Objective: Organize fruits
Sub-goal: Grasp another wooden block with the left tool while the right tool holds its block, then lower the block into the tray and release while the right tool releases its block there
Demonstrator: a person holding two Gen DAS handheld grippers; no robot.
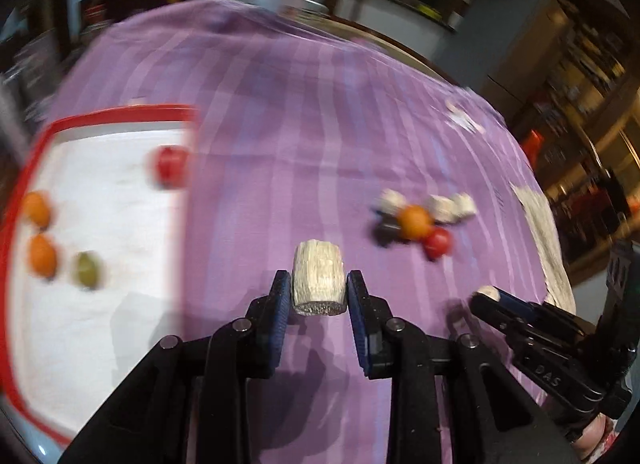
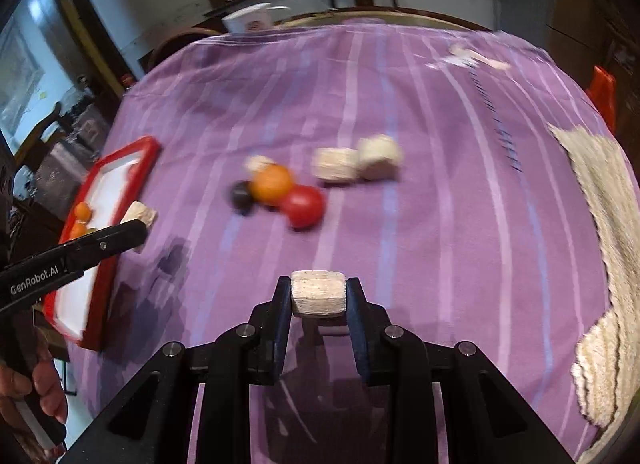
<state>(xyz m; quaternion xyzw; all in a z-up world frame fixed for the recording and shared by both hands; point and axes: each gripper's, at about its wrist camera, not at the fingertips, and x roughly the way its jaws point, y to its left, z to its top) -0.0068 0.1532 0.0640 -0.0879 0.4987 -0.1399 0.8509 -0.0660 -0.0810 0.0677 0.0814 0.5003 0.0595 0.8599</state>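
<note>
Left wrist view: the left tool grips a pale rough cylindrical chunk over the purple striped counter cloth; right of the red-rimmed white tray holding blurred fruits. Right wrist view: the right tool clamps a pale squarish chunk; an orange round fruit touches a red round fruit, beyond that chunk.

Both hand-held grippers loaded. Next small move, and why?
Probably carry the left hand-held gripper leftward over the red-rimmed tray and release there. It grips a pale chunk, the tray already holds sorted fruit, and it lies just left. The right hand-held gripper grips its own pale piece.
</note>
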